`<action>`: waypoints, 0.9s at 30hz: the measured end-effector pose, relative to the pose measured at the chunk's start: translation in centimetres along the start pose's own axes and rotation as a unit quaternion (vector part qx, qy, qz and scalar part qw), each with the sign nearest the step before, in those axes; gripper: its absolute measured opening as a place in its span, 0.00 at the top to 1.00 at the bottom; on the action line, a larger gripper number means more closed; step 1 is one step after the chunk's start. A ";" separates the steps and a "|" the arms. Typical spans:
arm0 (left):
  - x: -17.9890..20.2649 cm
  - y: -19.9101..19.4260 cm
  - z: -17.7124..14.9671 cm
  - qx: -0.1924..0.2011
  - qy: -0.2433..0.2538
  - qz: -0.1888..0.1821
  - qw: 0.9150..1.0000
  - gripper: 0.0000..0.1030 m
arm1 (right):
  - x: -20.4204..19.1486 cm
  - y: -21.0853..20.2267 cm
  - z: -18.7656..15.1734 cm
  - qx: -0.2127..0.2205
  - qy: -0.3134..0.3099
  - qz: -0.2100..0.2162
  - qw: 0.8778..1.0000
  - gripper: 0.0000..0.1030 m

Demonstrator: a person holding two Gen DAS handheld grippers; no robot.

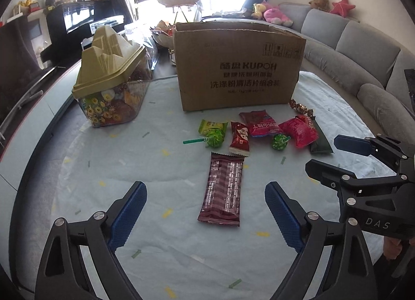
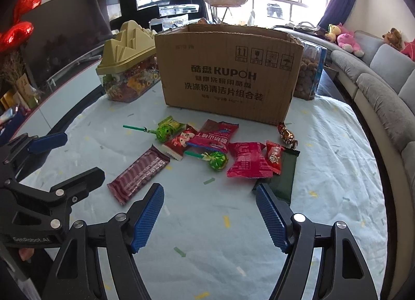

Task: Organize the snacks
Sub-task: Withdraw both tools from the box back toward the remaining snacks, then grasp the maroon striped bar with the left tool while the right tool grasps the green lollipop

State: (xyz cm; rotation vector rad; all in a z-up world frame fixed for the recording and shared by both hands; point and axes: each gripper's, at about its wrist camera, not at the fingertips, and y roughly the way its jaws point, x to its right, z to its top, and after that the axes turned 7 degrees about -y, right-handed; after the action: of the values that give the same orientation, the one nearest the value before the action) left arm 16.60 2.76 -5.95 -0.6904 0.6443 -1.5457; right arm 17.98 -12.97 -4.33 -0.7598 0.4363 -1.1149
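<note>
- Both claws are released with nothing in them: the left gripper (image 1: 205,211) has its jaws spread wide either side of the maroon bar (image 1: 222,188), not touching it, and the right gripper (image 2: 210,214) sits open over bare cloth just short of the dark green packet (image 2: 281,175).
- The snacks are all loose on the pale tablecloth (image 2: 337,144), bunched up right in front of the open cardboard box (image 2: 228,74). Nothing visibly packed yet, so I'd say this is the very start.
- Biggest risk imo: the pile is tight. The red packet (image 2: 247,161) overlaps the green one, and a green lollipop (image 2: 216,160) is right beside it, so a grab there could drag or pinch two things at once.
- The flat wrappers lie flush on the cloth, so the pads could easily bunch up the fabric instead.
- The two grippers are close together, so they could bump if both go in.
- View differences: the right wrist shows a clear tub of brown snacks (image 2: 310,71) tucked behind the box, hidden in the left wrist view. The left wrist gives the cleaner look at the candy jar with the mountain-shaped lid (image 1: 111,82).
</note>
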 end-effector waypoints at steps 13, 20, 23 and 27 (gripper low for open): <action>0.7 4.4 0.0 -0.050 0.012 -0.024 0.998 0.26 | 0.5 4.3 0.3 -0.038 0.008 0.027 0.999 0.47; 0.7 5.9 0.3 -0.056 -0.002 -0.032 0.998 0.32 | 1.0 5.7 0.8 -0.044 0.017 0.031 0.998 0.50; 0.7 6.5 0.6 -0.058 -0.005 -0.033 0.998 0.33 | 1.2 6.2 1.0 -0.045 0.020 0.031 0.998 0.52; 1.0 7.3 0.7 -0.063 -0.005 -0.030 0.998 0.36 | 1.5 6.7 1.3 -0.046 0.024 0.030 0.998 0.52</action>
State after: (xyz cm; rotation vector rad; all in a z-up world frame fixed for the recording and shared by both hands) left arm 21.90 1.16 -10.85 -0.8189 0.7235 -1.5656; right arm 23.66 -12.36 -8.31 -0.7964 0.5506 -1.0631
